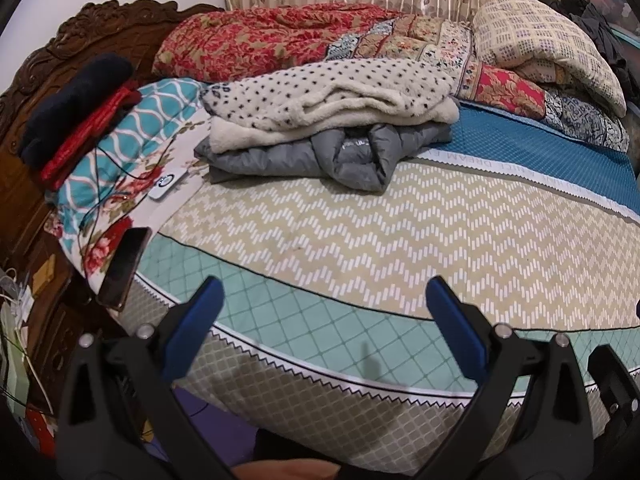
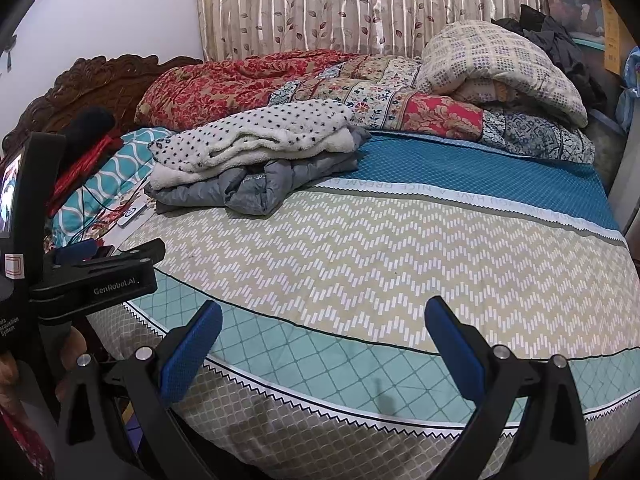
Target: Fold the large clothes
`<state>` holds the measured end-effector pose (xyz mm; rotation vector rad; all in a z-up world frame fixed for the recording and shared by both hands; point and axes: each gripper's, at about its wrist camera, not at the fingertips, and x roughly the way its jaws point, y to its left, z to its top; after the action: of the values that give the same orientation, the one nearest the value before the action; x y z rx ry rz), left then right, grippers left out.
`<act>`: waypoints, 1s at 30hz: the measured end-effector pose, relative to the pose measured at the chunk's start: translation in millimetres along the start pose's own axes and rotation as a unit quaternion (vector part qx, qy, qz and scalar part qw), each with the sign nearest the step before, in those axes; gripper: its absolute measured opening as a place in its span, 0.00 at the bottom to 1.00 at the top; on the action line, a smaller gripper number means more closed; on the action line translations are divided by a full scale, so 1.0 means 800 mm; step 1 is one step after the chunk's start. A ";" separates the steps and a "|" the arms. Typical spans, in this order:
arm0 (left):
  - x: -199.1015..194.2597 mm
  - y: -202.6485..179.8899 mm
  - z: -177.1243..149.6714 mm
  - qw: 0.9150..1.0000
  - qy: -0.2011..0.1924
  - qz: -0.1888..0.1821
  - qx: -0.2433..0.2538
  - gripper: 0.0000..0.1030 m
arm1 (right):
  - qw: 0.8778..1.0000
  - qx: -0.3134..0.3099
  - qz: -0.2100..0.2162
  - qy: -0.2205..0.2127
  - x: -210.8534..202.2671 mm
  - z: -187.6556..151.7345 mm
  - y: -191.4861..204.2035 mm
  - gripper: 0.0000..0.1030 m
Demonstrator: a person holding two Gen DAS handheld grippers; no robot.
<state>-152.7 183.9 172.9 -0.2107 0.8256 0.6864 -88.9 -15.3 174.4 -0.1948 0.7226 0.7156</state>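
A folded grey puffer jacket (image 1: 332, 152) lies on the bed with a folded white fleece garment with black dots (image 1: 332, 96) on top of it, at the far left of the mattress; both also show in the right wrist view, the jacket (image 2: 256, 188) under the fleece (image 2: 256, 136). My left gripper (image 1: 324, 296) is open and empty above the near edge of the bed. My right gripper (image 2: 324, 316) is open and empty, also over the near edge. The left gripper's body (image 2: 96, 276) shows at the left of the right wrist view.
The bed sheet (image 1: 360, 232) has zigzag, teal and blue bands. Red patterned quilts (image 1: 280, 40) and a cream blanket (image 1: 552, 40) are piled at the far side. A floral pillow (image 1: 120, 160), a phone (image 1: 124, 268), cables and a carved wooden headboard (image 1: 60, 60) are on the left.
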 end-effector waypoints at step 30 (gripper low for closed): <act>0.004 -0.008 -0.004 1.000 0.004 -0.005 0.007 0.94 | 1.000 0.006 0.000 0.000 -0.001 -0.001 -0.005 0.89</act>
<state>-149.1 179.6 168.2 -0.2048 0.8357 0.6696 -87.4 -18.9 174.3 -0.1845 0.7262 0.7105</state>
